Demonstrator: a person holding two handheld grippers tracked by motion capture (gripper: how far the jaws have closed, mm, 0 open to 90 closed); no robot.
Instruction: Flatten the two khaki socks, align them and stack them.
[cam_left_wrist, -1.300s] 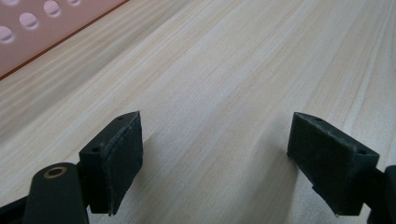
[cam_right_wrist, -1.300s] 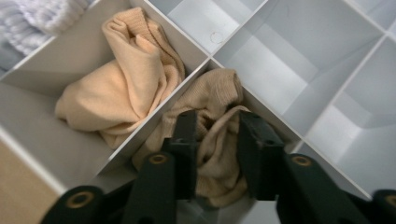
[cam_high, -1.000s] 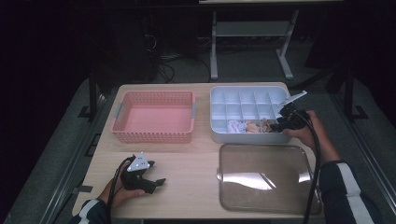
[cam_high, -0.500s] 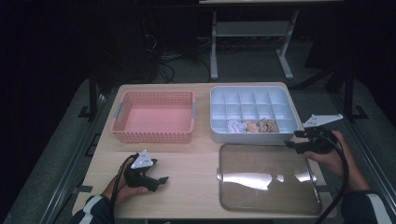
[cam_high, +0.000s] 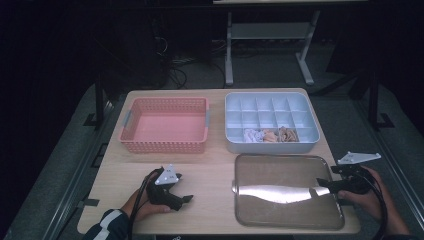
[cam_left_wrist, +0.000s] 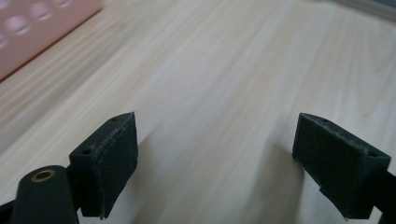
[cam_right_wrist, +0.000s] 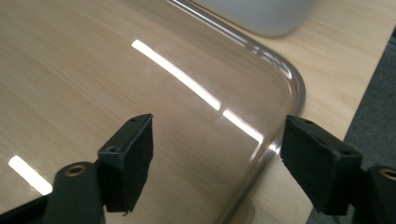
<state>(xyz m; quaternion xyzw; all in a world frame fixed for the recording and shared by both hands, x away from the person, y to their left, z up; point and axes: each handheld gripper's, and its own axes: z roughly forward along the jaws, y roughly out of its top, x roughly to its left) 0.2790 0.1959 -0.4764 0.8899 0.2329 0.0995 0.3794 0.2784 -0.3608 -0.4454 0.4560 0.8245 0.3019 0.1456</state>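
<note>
The right gripper (cam_high: 325, 186) sits at the lower right of the high view, over the right edge of the clear lid (cam_high: 280, 192) that lies flat on the desk (cam_high: 215, 165); its fingers (cam_right_wrist: 128, 161) have just been opening and stand wide with nothing between them. At lower left, the left gripper (cam_high: 186, 199) rests low over bare desk, fingers wide and empty.

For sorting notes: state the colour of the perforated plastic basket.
Pink; the perforated plastic basket shows best in the high view.
</note>
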